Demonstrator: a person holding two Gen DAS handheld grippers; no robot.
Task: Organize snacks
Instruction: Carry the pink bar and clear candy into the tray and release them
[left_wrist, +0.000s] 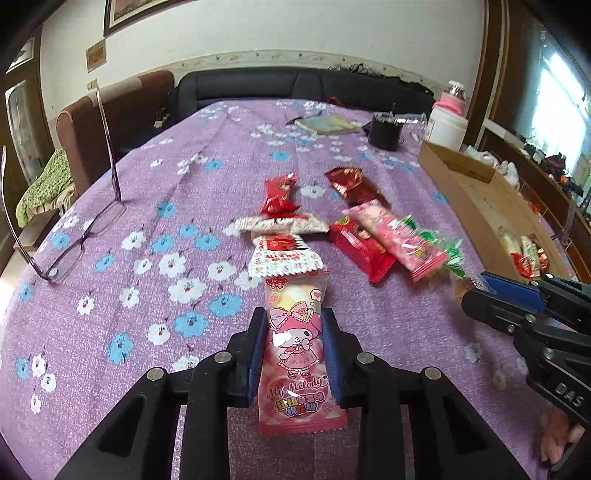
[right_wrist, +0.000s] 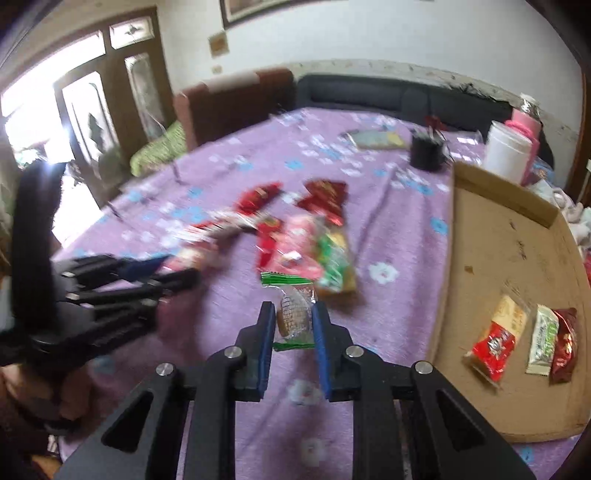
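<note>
- Clamping the pink My Melody packet (left_wrist: 295, 354) between the blue pads of the left gripper (left_wrist: 294, 354), pads pressing on its two long edges, the packet's far end sticking out past the fingertips over the purple floral cloth (left_wrist: 155, 206); likely lifting one piece clear of the heap.
- Closing the right gripper (right_wrist: 293, 325) on a clear-wrapped round biscuit (right_wrist: 293, 317) with green sealed ends, pads at either side and seemingly touching the wrapper; blur making firm contact hard to confirm.
- Lying just beyond both sets of fingertips: the loose heap of snacks (left_wrist: 354, 229), red, pink and green wrappers overlapping, waiting to be sorted.
- Sitting to the right of the right fingers: the shallow cardboard tray (right_wrist: 498, 258), three packets (right_wrist: 524, 343) already lined up at its near end, probably the destination.
- Resting far left of the left fingers: upturned eyeglasses (left_wrist: 74, 243), well apart from the snacks.
</note>
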